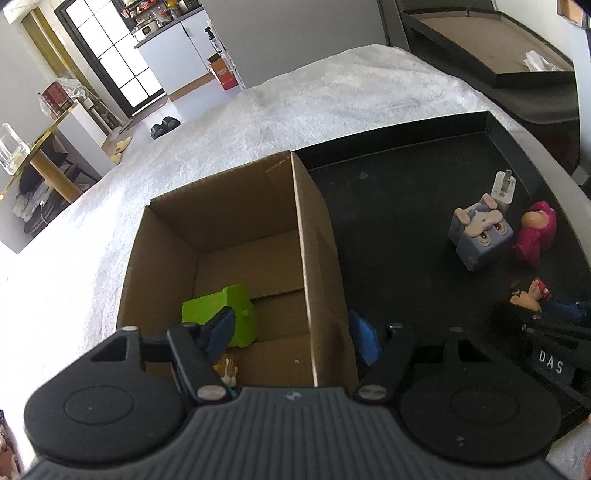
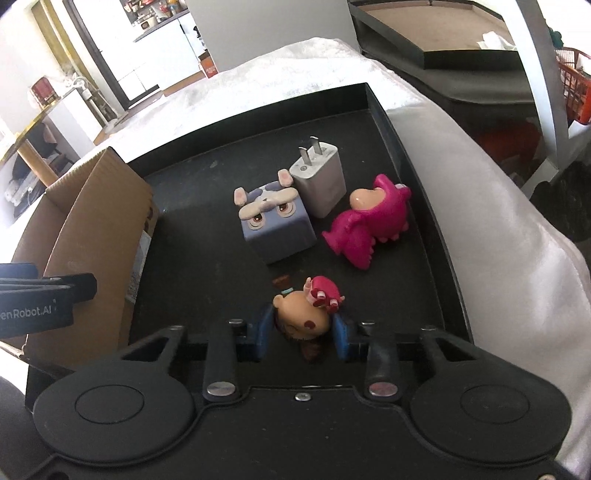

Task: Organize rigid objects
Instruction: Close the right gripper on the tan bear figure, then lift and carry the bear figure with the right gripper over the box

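Matt cardboard box, glossy plastic figurine

Left wrist cam looks steeply down, close, straddling the right wall of the cardboard box. Right wrist cam looks down, close, over the black tray right of that box. Both views share box, tray and rabbit cube.

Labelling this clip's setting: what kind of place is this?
Probably a home: a white plush blanket over a bed or sofa, slippers on the floor, and a kitchen counter with pots behind.
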The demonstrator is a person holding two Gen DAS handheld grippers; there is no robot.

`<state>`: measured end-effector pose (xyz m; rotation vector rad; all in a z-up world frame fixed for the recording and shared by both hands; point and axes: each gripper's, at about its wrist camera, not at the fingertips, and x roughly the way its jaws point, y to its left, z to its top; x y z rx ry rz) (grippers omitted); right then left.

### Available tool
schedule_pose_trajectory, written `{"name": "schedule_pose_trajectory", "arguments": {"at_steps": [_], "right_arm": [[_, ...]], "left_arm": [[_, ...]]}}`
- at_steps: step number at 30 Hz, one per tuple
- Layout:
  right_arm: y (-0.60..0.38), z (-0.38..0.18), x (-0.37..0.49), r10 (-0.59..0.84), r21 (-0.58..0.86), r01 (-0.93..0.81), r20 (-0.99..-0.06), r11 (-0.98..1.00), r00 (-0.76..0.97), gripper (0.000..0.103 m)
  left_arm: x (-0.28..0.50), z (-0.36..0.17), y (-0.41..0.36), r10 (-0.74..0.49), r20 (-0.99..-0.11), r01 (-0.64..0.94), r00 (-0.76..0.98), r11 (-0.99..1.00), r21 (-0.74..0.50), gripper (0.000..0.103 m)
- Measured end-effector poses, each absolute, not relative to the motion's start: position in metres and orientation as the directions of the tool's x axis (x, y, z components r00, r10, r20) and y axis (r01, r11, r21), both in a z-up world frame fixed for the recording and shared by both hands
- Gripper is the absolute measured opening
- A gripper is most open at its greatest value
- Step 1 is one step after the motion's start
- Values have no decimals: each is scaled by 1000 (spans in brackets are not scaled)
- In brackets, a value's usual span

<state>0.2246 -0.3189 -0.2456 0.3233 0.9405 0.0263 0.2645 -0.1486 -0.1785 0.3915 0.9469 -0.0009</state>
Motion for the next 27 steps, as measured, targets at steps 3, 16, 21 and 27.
{"name": "schedule_pose_trajectory", "arguments": {"at_steps": [3, 16, 21, 27], "right_arm": [[-321, -242, 221, 161, 283, 115, -787, 952, 596, 33], [-310, -204, 214, 172, 281, 76, -757, 957, 630, 33], [-292, -190, 213, 175, 260, 41, -752, 965, 636, 33], [-281, -171, 214, 160, 234, 29, -742, 972, 651, 33]], "left_arm": [[262, -176, -149, 162, -790, 169, 592, 933, 318, 66], [252, -148, -133, 144, -779, 144, 610, 947, 287, 66], [250, -139, -121, 141, -783, 123, 606, 956, 267, 67], [246, -128, -101, 137, -782, 96, 608, 965, 243, 68]]}}
